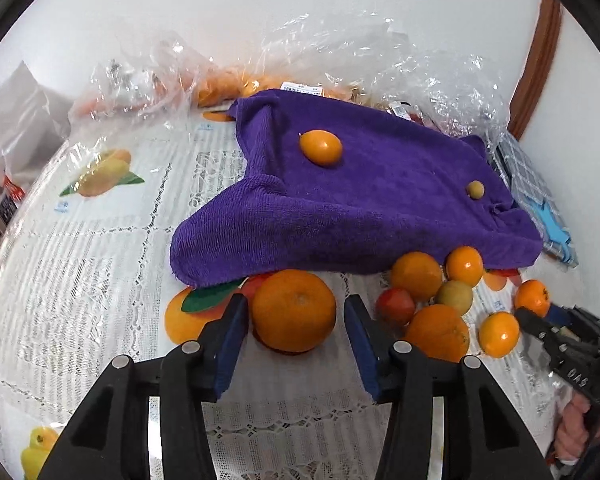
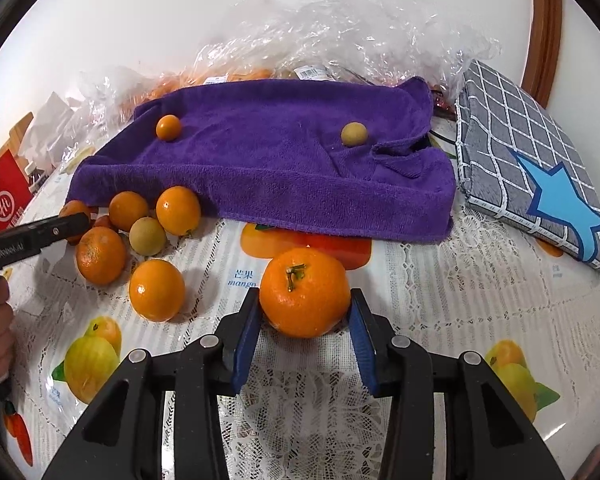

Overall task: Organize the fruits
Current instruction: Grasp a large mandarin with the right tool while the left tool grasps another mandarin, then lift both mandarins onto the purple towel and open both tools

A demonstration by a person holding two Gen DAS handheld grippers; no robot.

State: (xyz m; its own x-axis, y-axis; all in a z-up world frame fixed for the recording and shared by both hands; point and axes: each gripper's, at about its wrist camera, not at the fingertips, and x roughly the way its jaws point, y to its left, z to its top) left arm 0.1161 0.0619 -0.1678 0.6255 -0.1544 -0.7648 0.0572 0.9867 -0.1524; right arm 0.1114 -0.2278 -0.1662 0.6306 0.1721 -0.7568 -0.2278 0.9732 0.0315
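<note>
1. The left tool [image 1: 296,312] straddles a large orange [image 1: 294,310] on the counter [image 1: 100,280]; its pads look just off the peel, so spread, not yet pinching.
2. The right tool [image 2: 304,308] pinches a stemmed mandarin [image 2: 305,292], both pads pressed to its sides.
3. A mixed heap of small citrus [image 2: 140,232] sits at the near left edge of the purple towel [image 2: 280,160].
4. One kumquat [image 2: 168,127] and one pale round fruit [image 2: 354,134] lie well apart on the towel, probably starting separate sorted groups.
</note>
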